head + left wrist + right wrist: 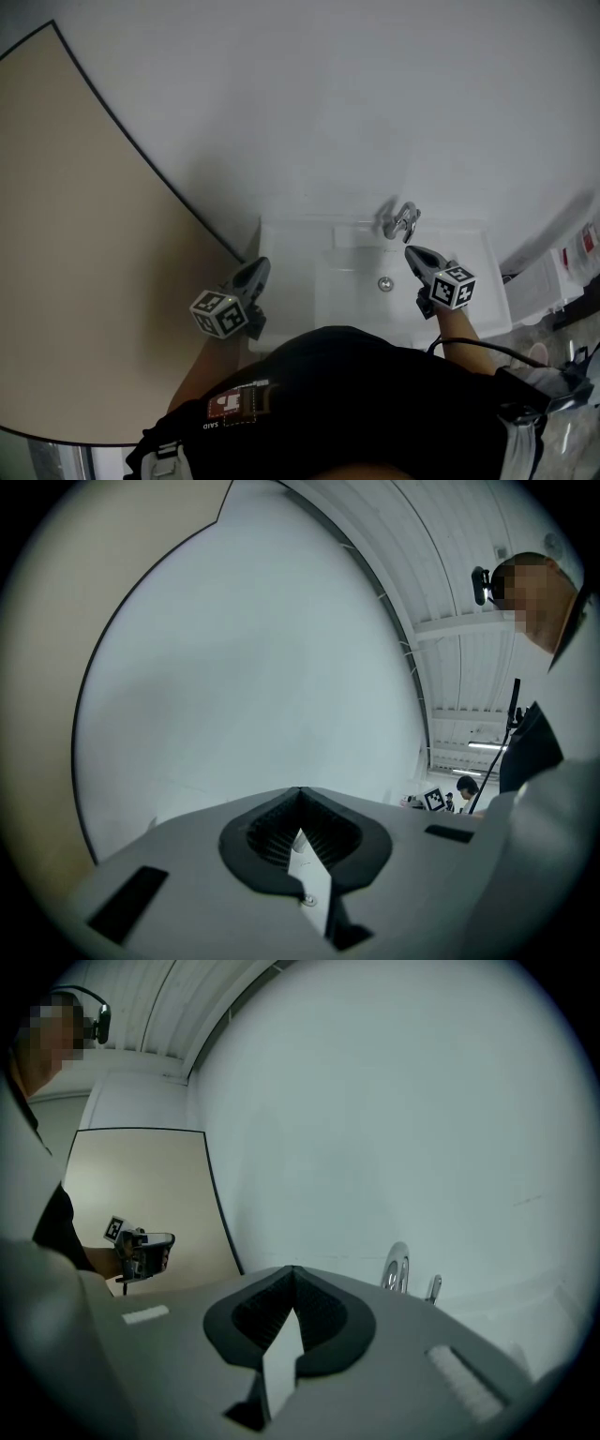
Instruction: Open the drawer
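No drawer shows in any view. The head view looks down on a white washbasin (487, 246) set against a pale wall (309, 103), with a chrome tap (400, 221) at its back edge and a drain (384, 283) in the bowl. A beige panel (84, 234) fills the left of the frame. The person's dark torso (347, 403) covers the lower middle, where the front of the unit under the basin would be, so the drawer is probably down there, out of sight.

The left tongs (260, 266) hang at the basin's left edge and the right tongs (411, 250) over the bowl, just below the tap. In each gripper view the ribbed pads meet at the tips with nothing caught between them, so both are closed and empty.

A drawer in such a unit is likely a rigid front on runners, which slides straight out and binds if pulled askew. The best hold would be at the middle of its handle or lip, with a level pull. What kind of handle it has cannot be told. Either tongs must first part and drop below the rim.
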A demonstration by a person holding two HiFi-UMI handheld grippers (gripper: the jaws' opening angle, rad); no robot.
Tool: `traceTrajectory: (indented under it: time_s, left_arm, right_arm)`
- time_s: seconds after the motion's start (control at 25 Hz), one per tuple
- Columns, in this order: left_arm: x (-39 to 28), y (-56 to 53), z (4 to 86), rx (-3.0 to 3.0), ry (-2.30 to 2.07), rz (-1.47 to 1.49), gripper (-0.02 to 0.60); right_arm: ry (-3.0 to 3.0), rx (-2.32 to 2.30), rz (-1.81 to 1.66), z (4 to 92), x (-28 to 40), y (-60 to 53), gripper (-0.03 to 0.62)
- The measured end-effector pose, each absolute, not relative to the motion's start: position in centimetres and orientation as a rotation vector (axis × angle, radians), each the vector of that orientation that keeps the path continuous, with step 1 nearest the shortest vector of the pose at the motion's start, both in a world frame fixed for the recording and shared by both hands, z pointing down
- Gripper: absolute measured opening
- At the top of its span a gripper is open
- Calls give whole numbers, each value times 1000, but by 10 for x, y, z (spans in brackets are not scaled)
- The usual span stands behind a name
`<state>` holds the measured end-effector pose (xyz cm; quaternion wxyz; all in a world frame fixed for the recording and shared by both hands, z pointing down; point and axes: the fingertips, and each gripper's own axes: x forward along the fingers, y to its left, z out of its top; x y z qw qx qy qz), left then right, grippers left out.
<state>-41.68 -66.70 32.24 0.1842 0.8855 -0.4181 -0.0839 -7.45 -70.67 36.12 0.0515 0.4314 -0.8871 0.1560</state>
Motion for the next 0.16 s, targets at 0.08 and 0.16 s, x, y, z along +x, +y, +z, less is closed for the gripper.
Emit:
traceTrajectory:
  time_s: [0.08,0.16]
  left_arm:
    - [-416,-667,323,2496,-1174,-236,-12]
    - [-415,-667,324,2492,-1171,-236,-12]
  right_arm:
    - [-2697,1317,473,361,-73,-706,-2]
    - [-2695,1321,472,361,-71,-705,-2]
